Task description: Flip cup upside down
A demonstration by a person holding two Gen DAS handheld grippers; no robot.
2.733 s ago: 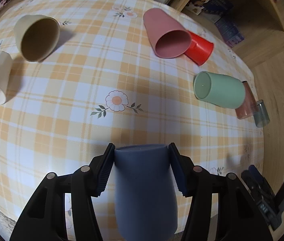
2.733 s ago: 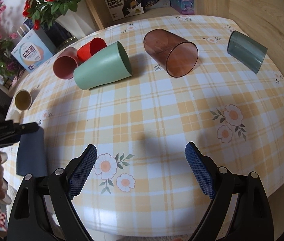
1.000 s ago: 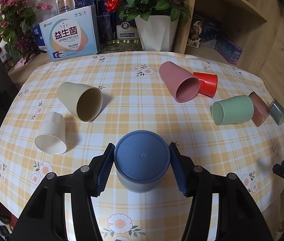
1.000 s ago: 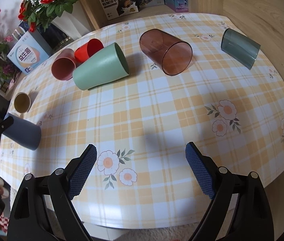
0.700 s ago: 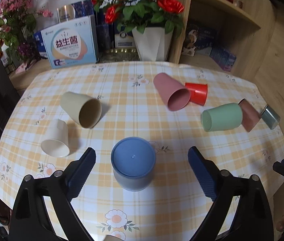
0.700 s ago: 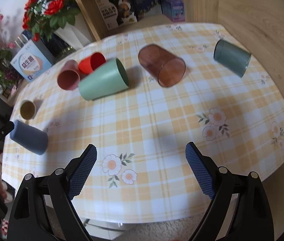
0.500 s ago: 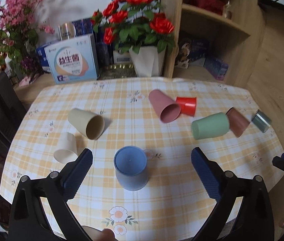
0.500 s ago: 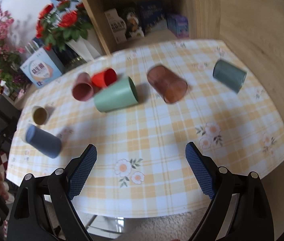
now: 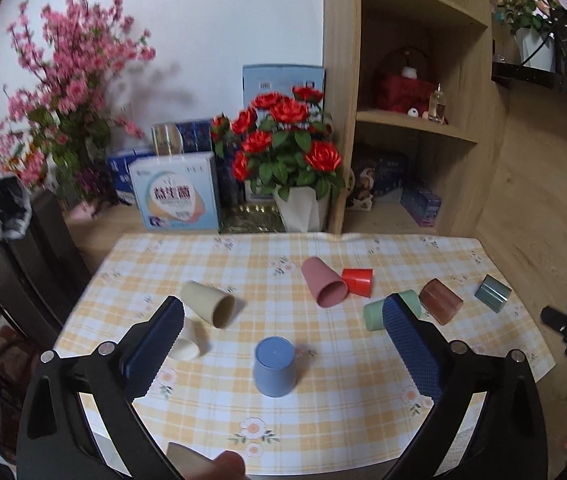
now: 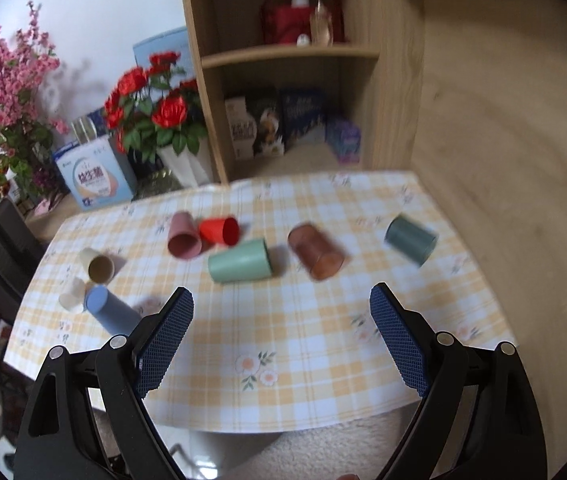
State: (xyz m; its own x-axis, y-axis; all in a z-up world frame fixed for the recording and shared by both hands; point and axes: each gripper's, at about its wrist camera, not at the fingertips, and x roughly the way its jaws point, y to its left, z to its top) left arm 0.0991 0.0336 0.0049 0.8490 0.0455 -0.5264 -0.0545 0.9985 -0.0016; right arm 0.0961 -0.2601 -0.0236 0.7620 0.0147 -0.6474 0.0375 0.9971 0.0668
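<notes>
Blue cup (image 9: 274,366) mouth-down on the checked tablecloth (image 9: 339,400) near its front edge, probably light, stiff, smooth plastic, best pinched across mid-wall; left gripper (image 9: 279,336) and right gripper (image 10: 281,320) both spread wide, holding nothing, well clear.

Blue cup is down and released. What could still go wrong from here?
1. The blue cup stands upside down near the table's front edge; a bump from the open left gripper as it backs off could tip it.
2. The other cups, like the green cup, lie on their sides and might roll.
</notes>
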